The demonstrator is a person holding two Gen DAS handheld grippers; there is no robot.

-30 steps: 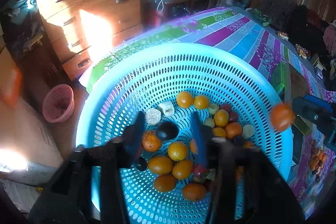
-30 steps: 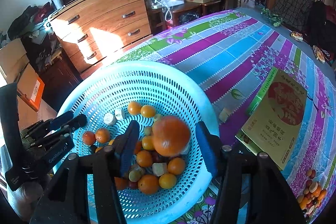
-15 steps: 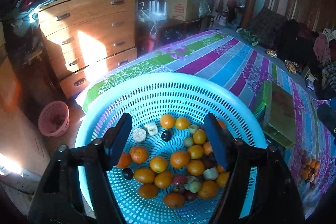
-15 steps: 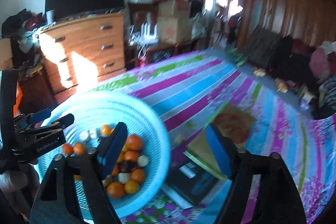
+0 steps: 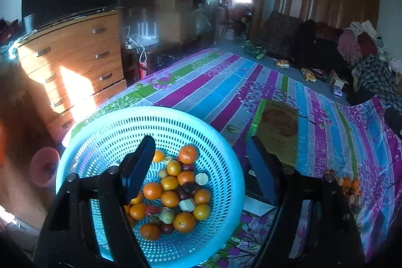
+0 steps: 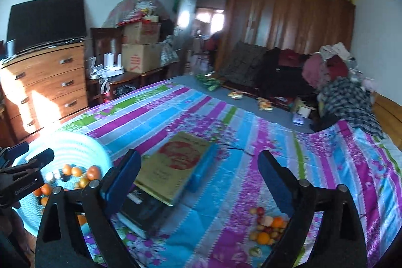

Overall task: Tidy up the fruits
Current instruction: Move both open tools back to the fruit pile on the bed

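Observation:
A light blue perforated basket [image 5: 226, 157] stands on the striped cloth and holds several oranges and small fruits [image 5: 173, 195]. My left gripper [image 5: 201, 172] is open and empty above the basket's right half. My right gripper [image 6: 199, 180] is open and empty, raised over the cloth to the right of the basket [image 6: 100, 155]. A small pile of loose fruits [image 6: 266, 227] lies on the cloth near my right gripper's right finger; it also shows in the left wrist view [image 5: 346, 187]. The left gripper shows at the left edge of the right wrist view [image 6: 27, 167].
A yellow-green book [image 6: 173, 167] lies on dark books [image 6: 145, 212] between basket and fruit pile. The table has a purple, blue and green striped cloth [image 6: 314, 167]. A wooden dresser [image 5: 72, 62] and a pink bin [image 5: 42, 167] stand to the left.
My right gripper has let go of the orange into the basket, opened and swung right and up. My left gripper has opened wide, released the dark fruit and pulled back.

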